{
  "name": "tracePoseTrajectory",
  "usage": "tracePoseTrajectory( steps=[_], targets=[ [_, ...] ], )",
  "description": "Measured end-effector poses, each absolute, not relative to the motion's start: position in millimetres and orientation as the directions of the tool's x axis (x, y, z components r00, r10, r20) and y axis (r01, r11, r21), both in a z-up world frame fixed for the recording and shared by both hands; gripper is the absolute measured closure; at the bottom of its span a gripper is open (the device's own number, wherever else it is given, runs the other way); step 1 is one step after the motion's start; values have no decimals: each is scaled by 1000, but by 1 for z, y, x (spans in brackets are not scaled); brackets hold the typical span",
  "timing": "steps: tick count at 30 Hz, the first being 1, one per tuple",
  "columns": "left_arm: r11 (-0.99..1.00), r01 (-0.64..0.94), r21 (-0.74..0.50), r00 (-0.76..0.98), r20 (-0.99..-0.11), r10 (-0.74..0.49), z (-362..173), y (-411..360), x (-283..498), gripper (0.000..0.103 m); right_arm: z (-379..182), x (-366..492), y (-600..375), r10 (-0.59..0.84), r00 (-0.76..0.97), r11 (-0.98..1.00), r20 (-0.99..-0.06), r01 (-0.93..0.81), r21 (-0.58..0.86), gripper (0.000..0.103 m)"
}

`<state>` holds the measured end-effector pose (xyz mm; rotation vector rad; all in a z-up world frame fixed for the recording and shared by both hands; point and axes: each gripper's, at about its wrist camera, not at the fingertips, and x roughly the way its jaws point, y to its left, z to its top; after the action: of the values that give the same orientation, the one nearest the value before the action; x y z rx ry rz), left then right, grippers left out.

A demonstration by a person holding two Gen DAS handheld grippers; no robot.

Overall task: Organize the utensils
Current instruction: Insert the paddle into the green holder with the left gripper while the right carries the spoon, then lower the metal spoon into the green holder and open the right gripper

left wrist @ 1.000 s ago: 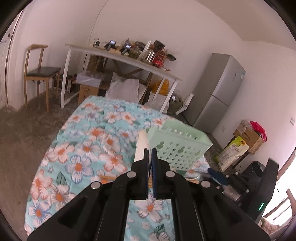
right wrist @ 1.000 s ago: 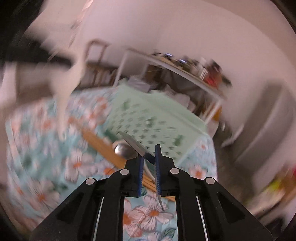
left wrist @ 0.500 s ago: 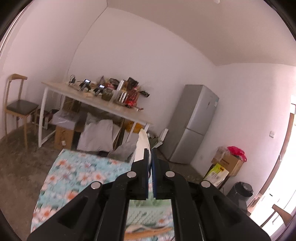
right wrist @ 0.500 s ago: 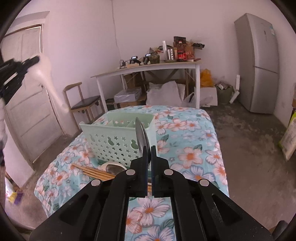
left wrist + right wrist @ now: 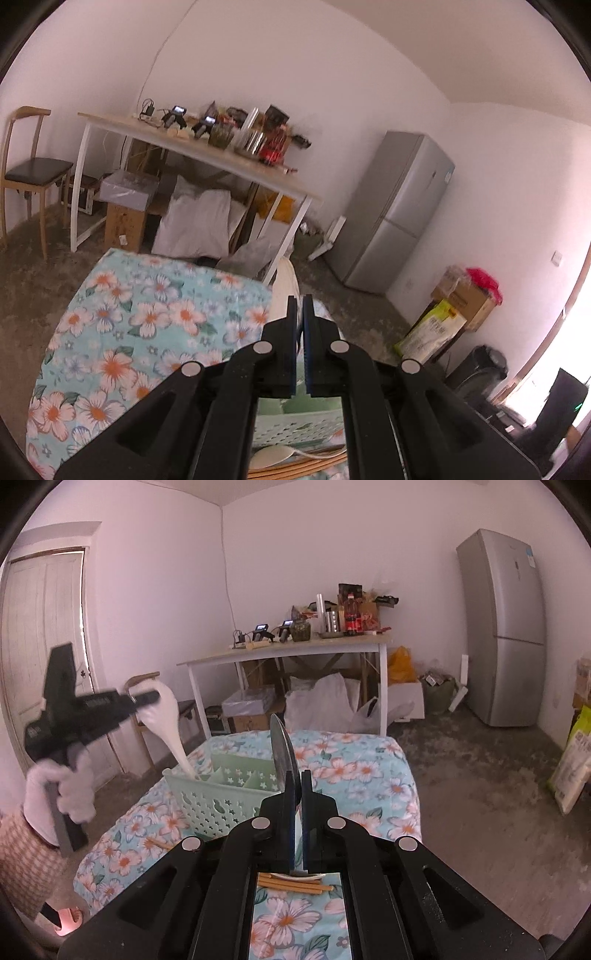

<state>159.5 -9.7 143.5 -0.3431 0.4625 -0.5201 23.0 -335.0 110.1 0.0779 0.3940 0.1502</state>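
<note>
Above a table (image 5: pixel 373 771) with a floral cloth, two utensils are held over a mint-green divided basket (image 5: pixel 221 797). A white ceramic spoon (image 5: pixel 168 716) is clamped in the left claw (image 5: pixel 147 698), its handle tip lowered to the basket's far-left compartment. A metal spoon (image 5: pixel 282 753) is pinched upright in the right claw (image 5: pixel 298 794). Neither appears placed yet. Chopsticks (image 5: pixel 291 886) and another white spoon (image 5: pixel 273 454) are left lying nearby, partly hidden by the claws; the basket's contents cannot be made out.
</note>
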Motion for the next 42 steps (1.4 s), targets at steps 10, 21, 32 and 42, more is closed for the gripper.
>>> tracePoseTrajectory(
  steps=[10, 21, 32, 42],
  targets=[
    [867, 388, -312, 754, -433, -493, 114, -31, 154, 80, 126, 30, -336, 163, 935, 986, -316, -146, 77, 102],
    [912, 399, -97, 816, -416, -402, 115, -46, 107, 43, 158, 44, -330, 153, 970, 988, -186, -152, 22, 102],
    [904, 427, 30, 745, -579, -332, 54, -79, 66, 42, 152, 84, -320, 122, 982, 991, -142, -128, -35, 102],
    [886, 437, 153, 706, -669, -232, 10, -103, 58, 42, 105, 117, -309, 117, 962, 986, -246, -142, -87, 98]
  ],
)
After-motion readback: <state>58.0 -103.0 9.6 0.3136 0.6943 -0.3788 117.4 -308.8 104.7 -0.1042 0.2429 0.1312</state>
